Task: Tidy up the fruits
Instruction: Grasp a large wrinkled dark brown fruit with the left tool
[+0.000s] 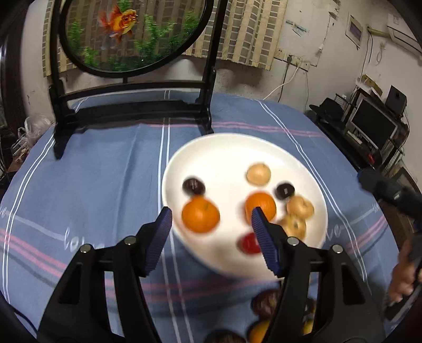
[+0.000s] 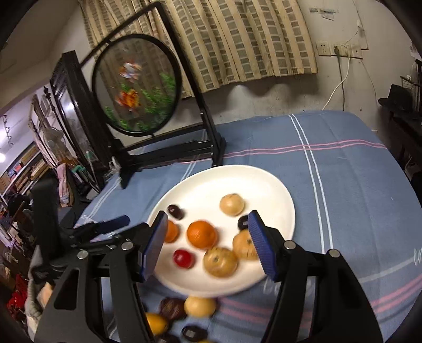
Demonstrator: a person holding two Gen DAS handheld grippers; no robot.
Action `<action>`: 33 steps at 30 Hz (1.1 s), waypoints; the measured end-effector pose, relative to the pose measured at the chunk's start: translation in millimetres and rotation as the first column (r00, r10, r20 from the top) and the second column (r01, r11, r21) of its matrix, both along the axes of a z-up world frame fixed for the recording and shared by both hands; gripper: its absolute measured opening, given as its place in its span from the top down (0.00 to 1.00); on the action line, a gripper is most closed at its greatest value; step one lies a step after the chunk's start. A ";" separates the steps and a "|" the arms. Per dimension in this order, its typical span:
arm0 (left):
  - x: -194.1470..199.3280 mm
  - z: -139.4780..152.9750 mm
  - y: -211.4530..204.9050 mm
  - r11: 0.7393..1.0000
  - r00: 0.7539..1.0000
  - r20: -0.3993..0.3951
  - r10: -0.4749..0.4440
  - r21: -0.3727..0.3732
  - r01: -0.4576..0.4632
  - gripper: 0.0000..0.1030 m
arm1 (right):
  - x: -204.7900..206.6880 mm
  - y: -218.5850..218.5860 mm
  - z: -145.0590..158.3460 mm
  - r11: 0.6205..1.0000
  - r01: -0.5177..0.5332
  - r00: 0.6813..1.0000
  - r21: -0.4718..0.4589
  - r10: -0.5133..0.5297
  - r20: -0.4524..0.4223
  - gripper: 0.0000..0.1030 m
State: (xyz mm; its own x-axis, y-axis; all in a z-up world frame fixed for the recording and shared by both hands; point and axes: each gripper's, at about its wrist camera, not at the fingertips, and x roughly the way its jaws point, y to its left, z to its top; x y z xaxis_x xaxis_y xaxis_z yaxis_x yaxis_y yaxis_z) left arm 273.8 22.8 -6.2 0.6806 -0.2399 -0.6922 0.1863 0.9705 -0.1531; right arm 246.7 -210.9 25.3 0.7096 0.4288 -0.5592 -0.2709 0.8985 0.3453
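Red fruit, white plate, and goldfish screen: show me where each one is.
red fruit [image 2: 182, 258], right wrist view, middle of its skin
white plate [image 2: 237, 179], right wrist view, bare far side
goldfish screen [image 1: 121, 22], left wrist view, on the painted goldfish

Both tongs share one build. The left tongs [image 1: 211, 219] have matte black plastic arms with triangular cut-outs, round silver screw heads at the joints, and ribbed dark-blue pads [image 1: 265, 240] on the fingertips. The right tongs [image 2: 208, 224] look the same, blue ridged pads [image 2: 261, 245] included. At the left view's right edge shows a bare-skinned hand [image 1: 402, 277].
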 end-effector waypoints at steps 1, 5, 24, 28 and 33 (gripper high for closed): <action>-7.6 -2.1 -0.2 1.000 1.000 -0.004 -0.003 0.006 0.003 0.38 | -8.5 -1.7 1.2 1.000 -0.009 1.000 0.013 0.009 -0.004 0.38; -45.0 -19.3 4.4 0.999 1.000 -0.027 -0.006 0.042 0.007 0.37 | -41.6 -11.7 -0.2 0.998 -0.019 1.000 0.055 0.019 -0.009 0.38; -107.6 -59.8 5.0 0.992 0.993 -0.096 -0.071 0.096 0.081 0.34 | -77.5 -36.7 -39.7 0.998 0.022 0.996 0.063 -0.017 -0.082 0.22; -103.4 -64.5 4.7 0.992 0.992 -0.110 -0.065 0.103 0.077 0.31 | -77.0 -35.8 -40.3 0.998 0.020 0.996 0.063 -0.015 -0.086 0.22; -98.6 -70.5 3.2 0.984 0.994 -0.106 -0.033 0.172 0.051 0.21 | -77.2 -35.6 -41.5 0.998 0.024 0.996 0.062 -0.018 -0.091 0.22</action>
State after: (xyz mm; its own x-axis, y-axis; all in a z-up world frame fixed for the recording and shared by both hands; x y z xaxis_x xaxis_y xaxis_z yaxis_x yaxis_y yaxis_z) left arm 175.1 26.0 -76.8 0.5960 -0.1364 -0.7913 0.2198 0.9755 -0.0025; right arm 169.5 -246.5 -16.3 0.6665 0.4509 -0.5937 -0.2174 0.8793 0.4237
